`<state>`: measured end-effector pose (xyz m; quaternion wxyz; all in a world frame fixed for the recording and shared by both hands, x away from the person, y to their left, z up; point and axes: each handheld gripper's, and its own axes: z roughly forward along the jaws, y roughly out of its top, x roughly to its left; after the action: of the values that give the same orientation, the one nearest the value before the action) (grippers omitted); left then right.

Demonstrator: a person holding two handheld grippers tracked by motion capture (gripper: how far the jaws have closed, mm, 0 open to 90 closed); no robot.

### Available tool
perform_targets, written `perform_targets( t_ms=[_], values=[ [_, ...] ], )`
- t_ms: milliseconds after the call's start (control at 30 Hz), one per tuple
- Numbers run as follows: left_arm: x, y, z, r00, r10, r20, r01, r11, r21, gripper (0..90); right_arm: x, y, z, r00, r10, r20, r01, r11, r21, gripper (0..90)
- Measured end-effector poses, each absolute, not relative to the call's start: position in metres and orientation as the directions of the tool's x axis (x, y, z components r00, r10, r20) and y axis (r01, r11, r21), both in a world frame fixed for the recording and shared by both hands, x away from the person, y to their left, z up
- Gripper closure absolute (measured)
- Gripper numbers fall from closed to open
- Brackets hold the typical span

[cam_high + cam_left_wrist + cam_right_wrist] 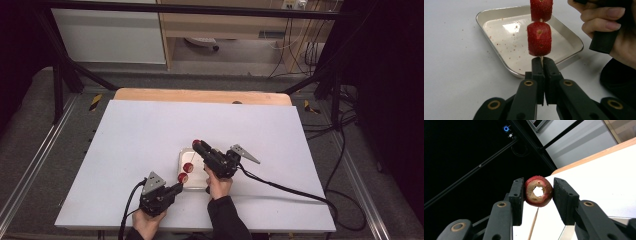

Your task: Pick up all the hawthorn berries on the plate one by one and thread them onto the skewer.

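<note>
Clamping the skewer [541, 58] end, the left gripper [541, 65] holds two strawberry pieces [539, 38] above the tray [499, 15] near edge. The right gripper [538, 192] pinches a hollowed strawberry slice [538, 191] on the skewer's far end, over the tray's far side.

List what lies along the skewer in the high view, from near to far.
Left tool shut on the skewer's near end → first strawberry piece → second strawberry piece → right tool clamping the third strawberry piece.
</note>
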<state>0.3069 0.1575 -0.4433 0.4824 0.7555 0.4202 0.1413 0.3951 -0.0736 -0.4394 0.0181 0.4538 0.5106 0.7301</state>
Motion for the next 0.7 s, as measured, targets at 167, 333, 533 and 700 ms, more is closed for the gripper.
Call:
perform_targets(
  t_ms=[167,333,533,700],
  values=[
    [0.3066,0.1582,-0.4429,0.603,0.772,-0.199,0.499,-0.171,0.850,87.9,0.3951,-0.0734,-0.4401,-0.588,0.490,0.644,0.439,-0.476,0.762,62.1],
    [0.3075,0.1574,-0.4437,0.596,0.776,-0.206,0.508,-0.165,0.845,87.7,0.3944,-0.0725,-0.4416,-0.585,0.485,0.650,0.444,-0.479,0.758,62.1],
    [0.3089,0.1546,-0.4420,0.585,0.773,-0.245,0.523,-0.128,0.843,87.7,0.3934,-0.0710,-0.4445,-0.583,0.485,0.652,0.449,-0.477,0.756,62.1],
    [0.3105,0.1497,-0.4428,0.573,0.778,-0.257,0.537,-0.120,0.835,87.8,0.3920,-0.0697,-0.4471,-0.584,0.487,0.649,0.450,-0.472,0.758,62.2]
  ],
)
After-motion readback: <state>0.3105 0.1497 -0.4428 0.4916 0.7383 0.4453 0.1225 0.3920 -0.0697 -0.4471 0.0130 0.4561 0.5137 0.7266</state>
